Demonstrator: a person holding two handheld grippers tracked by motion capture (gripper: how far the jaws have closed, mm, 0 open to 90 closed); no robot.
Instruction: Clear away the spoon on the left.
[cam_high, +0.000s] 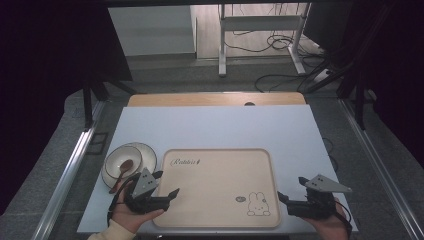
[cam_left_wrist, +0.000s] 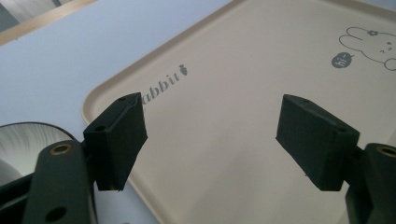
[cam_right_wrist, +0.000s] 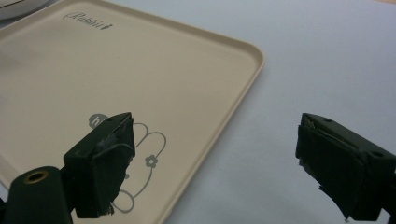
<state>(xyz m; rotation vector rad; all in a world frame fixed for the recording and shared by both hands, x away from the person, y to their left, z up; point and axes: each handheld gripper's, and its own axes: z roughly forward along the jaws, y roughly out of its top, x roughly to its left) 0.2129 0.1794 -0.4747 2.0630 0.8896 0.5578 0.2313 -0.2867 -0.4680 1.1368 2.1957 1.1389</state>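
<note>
A beige tray (cam_high: 220, 170) with a rabbit drawing (cam_high: 258, 204) lies near the front of the white table (cam_high: 215, 125). Left of it, a white bowl (cam_high: 122, 162) holding a wooden spoon (cam_high: 121, 174) sits on a plate (cam_high: 149, 152). My left gripper (cam_high: 166, 184) is open over the tray's front left corner, nothing between its jaws. In the left gripper view the gripper (cam_left_wrist: 210, 135) spans the tray (cam_left_wrist: 233, 70), the bowl's rim (cam_left_wrist: 23, 140) at left. My right gripper (cam_high: 292, 189) is open beside the tray's right edge; in its own view the gripper (cam_right_wrist: 215, 158) straddles the tray (cam_right_wrist: 116, 60) edge.
A wooden strip (cam_high: 215, 99) runs along the table's far edge. Beyond it on the floor stand a desk's metal legs (cam_high: 223, 45) and loose cables (cam_high: 280, 42). Metal rails (cam_high: 70, 170) flank the table on both sides.
</note>
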